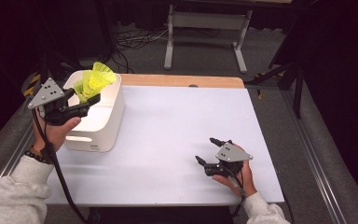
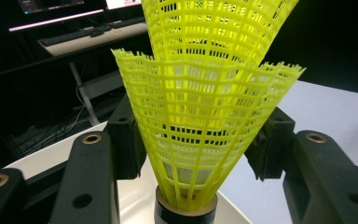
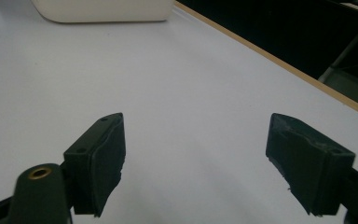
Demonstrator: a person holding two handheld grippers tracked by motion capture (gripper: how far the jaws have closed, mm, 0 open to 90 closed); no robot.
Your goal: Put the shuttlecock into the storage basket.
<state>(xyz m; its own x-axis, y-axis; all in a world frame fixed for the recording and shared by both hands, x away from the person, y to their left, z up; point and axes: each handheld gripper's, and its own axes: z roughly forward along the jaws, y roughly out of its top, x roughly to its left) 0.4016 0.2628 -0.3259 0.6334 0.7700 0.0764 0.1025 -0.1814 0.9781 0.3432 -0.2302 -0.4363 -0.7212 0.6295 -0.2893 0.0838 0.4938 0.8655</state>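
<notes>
over white bin (image 1: 103, 122), shuttlecocks (image 2: 200, 116) between left jaws

Upper shuttlecock (image 2: 219, 32) cropped at top; base perhaps hidden inside lower skirt (image 2: 200, 130).

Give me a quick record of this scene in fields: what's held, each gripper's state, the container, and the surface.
held item: two stacked yellow shuttlecocks, nested one in the other
left gripper: shut on the shuttlecocks, above the white bin
right gripper: open, nothing between its fingers, over the table
container: white bin, at the table's left
surface: white table with a wooden far edge
</notes>
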